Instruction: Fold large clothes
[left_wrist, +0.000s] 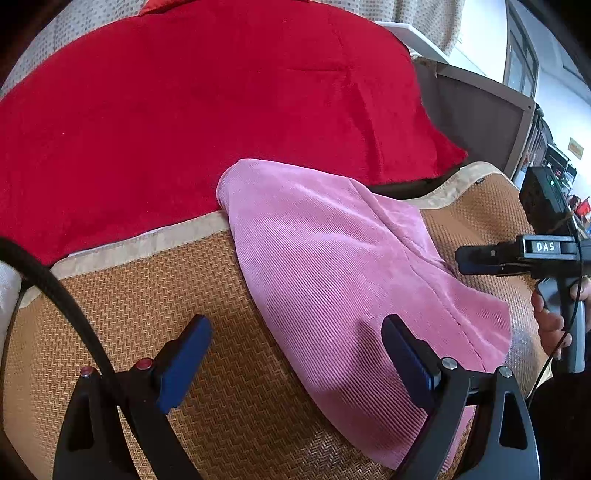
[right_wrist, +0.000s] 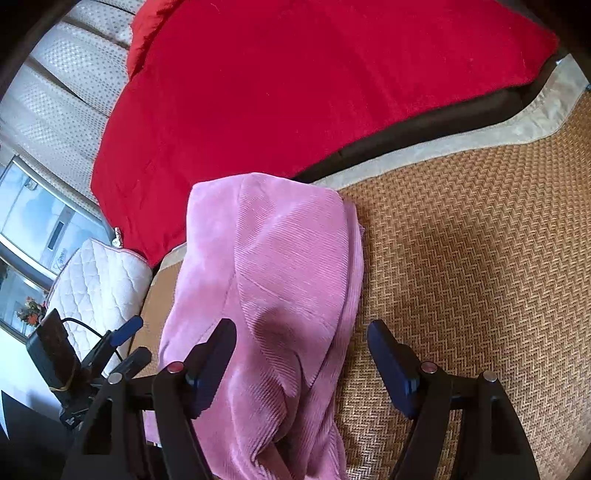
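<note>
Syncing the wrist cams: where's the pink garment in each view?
Left wrist: pink garment runs from centre to lower right, under the right-side finger.
Right wrist: it lies centre, running to the bottom edge between the open fingers.
Shared landmark: red blanket fills the top of both views.

pink garment (right_wrist: 273, 295) cut off below, red blanket (left_wrist: 203, 103) cropped — mat (left_wrist: 147, 295) partly covered

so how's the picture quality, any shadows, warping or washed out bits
Left wrist view: sharp, edges bent by the fisheye, wall at top right washed out, finger shadow on the pink garment. Right wrist view: sharp, finger shadows on the garment and mat.
</note>
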